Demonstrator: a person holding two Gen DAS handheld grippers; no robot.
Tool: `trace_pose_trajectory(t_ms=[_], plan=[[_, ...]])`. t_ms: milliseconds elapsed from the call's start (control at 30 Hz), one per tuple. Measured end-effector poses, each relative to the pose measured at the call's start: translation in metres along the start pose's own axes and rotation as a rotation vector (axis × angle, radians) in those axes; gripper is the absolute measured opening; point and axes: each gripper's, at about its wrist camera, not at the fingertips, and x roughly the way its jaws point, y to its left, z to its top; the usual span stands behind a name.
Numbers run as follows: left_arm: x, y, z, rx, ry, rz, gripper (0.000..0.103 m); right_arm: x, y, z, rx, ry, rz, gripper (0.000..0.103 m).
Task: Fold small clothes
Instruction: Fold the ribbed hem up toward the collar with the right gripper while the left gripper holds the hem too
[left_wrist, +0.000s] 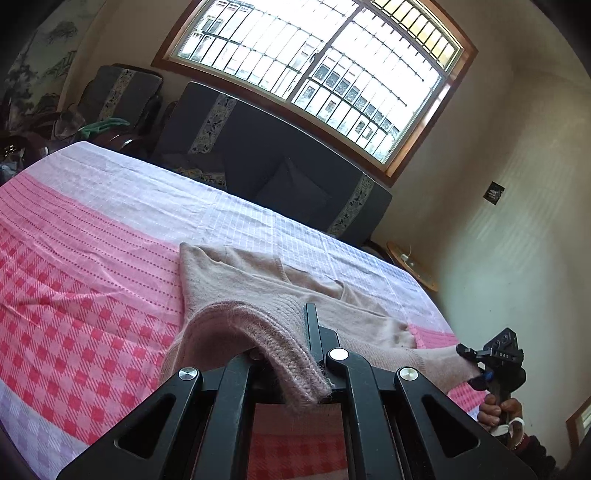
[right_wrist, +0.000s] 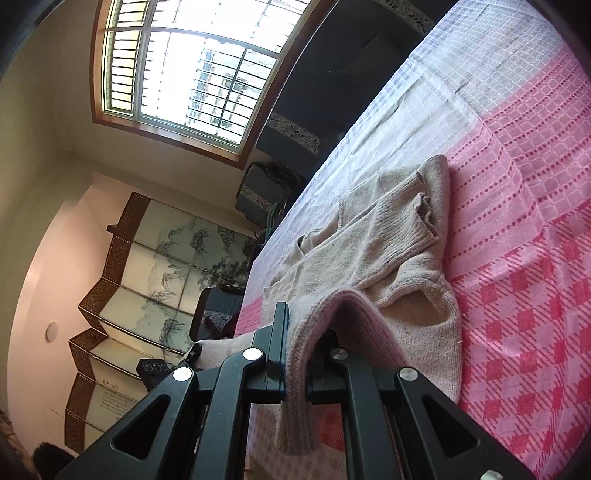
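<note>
The ribbed hem of the beige sweater (left_wrist: 280, 295) is clamped in the left claw (left_wrist: 284, 354), with the knit draped over one finger. The opposite hem corner is clamped likewise in the right claw (right_wrist: 299, 350). Both corners are raised off the pink checked bedspread (left_wrist: 92, 258); the rest of the garment lies flat on it, farther out. In the right wrist view, one sleeve (right_wrist: 399, 214) is seen laid across the body, its cuff near the far edge.

The step in hand is judged to be the hem-to-shoulder fold. For a clean result, both corners should be kept level and evenly tensioned, carried forward together, and lowered onto the far edge before release. The folded sleeve should not be dragged out of place.
</note>
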Motion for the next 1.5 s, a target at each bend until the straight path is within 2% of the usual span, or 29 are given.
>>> trace_pose_trajectory(t_ms=[433, 900, 1067, 1233, 1400, 1500], plan=[[0.062, 0.023, 0.025, -0.047, 0.015, 0.051, 0.005, 0.041, -0.027, 0.047, 0.061, 0.016, -0.024, 0.007], [0.129, 0.047, 0.043, -0.067, 0.059, 0.099, 0.005, 0.074, -0.060, 0.074, 0.142, 0.005, -0.032, 0.009], [0.148, 0.050, 0.043, -0.037, 0.082, 0.127, 0.006, 0.078, -0.071, 0.083, 0.184, -0.014, -0.005, 0.012], [0.161, 0.059, 0.043, -0.090, 0.116, 0.127, 0.009, 0.078, -0.080, 0.089, 0.222, -0.054, 0.032, 0.013], [0.172, 0.066, 0.045, -0.120, 0.150, 0.139, 0.012, 0.080, -0.084, 0.091, 0.236, -0.077, 0.029, 0.014], [0.175, 0.071, 0.049, -0.169, 0.166, 0.120, 0.016, 0.077, -0.096, 0.090, 0.303, -0.103, 0.076, 0.023]])
